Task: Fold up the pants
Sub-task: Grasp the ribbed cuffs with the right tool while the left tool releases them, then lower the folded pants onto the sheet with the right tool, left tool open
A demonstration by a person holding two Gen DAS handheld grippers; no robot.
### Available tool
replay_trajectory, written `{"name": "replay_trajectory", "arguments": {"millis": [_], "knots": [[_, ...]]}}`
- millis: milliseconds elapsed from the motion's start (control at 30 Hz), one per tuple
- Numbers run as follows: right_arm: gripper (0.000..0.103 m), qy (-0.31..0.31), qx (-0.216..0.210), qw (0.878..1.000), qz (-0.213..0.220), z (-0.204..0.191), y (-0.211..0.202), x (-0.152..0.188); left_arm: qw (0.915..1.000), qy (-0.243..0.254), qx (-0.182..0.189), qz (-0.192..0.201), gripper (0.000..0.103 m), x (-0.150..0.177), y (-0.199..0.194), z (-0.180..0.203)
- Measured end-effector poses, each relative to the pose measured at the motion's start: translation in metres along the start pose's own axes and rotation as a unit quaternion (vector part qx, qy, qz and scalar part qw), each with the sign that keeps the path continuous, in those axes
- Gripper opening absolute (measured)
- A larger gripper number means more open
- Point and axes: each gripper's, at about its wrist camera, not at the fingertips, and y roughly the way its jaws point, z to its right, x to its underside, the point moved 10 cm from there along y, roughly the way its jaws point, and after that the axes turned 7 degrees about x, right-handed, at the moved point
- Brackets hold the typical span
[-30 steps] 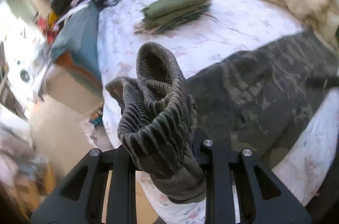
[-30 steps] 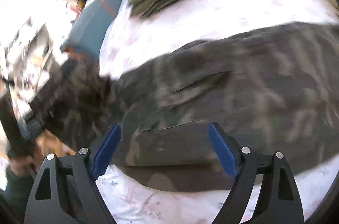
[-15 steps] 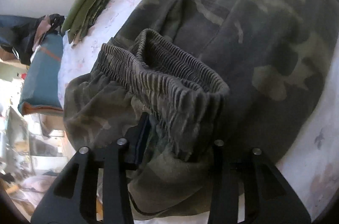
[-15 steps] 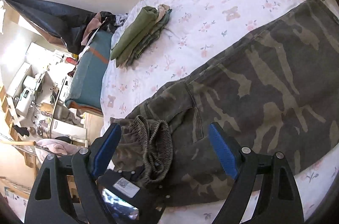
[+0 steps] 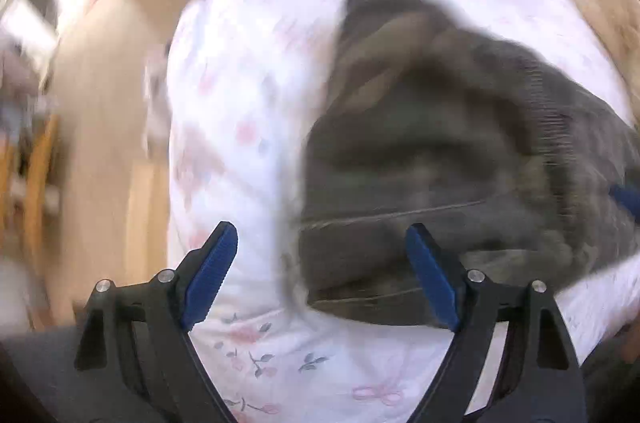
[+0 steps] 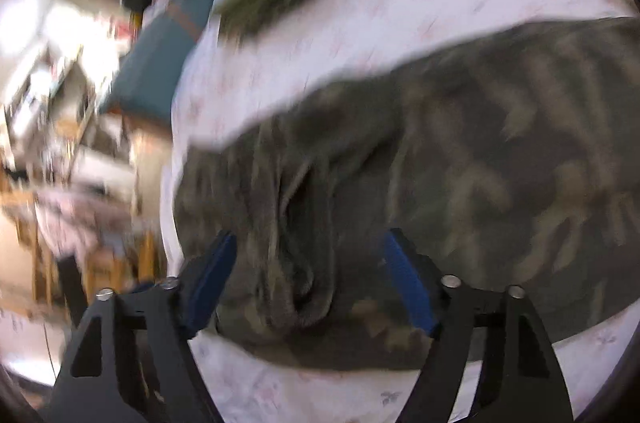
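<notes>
On the floral bed point(image 5: 248, 111) the camo pants point(image 6: 500, 159) lie spread, waistband point(image 6: 300, 263) bunched near the edge. Left gripper point(image 5: 324, 275) has just been opening and hangs released, nothing between its pads. Right gripper point(image 6: 308, 275) has been closing around the waistband, not yet pinching. Seat both pads deep over the elastic before lifting, so that layers stay aligned.

The left hand-held gripper point(image 5: 320, 275) has just been opening; its blue ribbed pads stand wide, nothing pinched between them. Blurred camouflage-print fabric pants point(image 5: 460, 163) lie toward two o'clock on the white floral-sheeted bed point(image 5: 248, 103).
</notes>
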Motion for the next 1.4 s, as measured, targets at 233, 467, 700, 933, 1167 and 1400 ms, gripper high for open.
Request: {"name": "replay_trajectory", "arguments": {"millis": [233,467,700,933,1167,1400], "knots": [[0.016,-0.108,0.041,0.992,-0.052,-0.03,0.05,0.045,0.9983,0.044,-0.018,-0.034,0.085,0.011,0.036,0.002],[0.01,-0.041,-0.002,0.996,-0.085,-0.018,0.016,0.063,0.9993,0.037,0.005,-0.001,0.084,0.008,0.011,0.004],[0.062,-0.089,0.073,0.99,-0.08,-0.019,0.015,0.045,0.9997,0.01,0.004,-0.021,0.085,0.009,0.015,-0.007],[0.062,-0.209,0.045,0.976,-0.045,-0.11,0.032,-0.058,0.9992,-0.018,-0.002,-0.035,0.085,0.006,0.027,-0.03],[0.003,-0.234,0.063,0.965,-0.103,-0.146,0.157,-0.085,0.9988,-0.021,-0.002,-0.044,0.086,0.008,0.028,-0.027],[0.002,-0.273,0.083,0.956,-0.063,-0.166,0.151,-0.123,0.997,-0.034,0.01,-0.068,0.088,0.018,0.032,-0.024]]}}
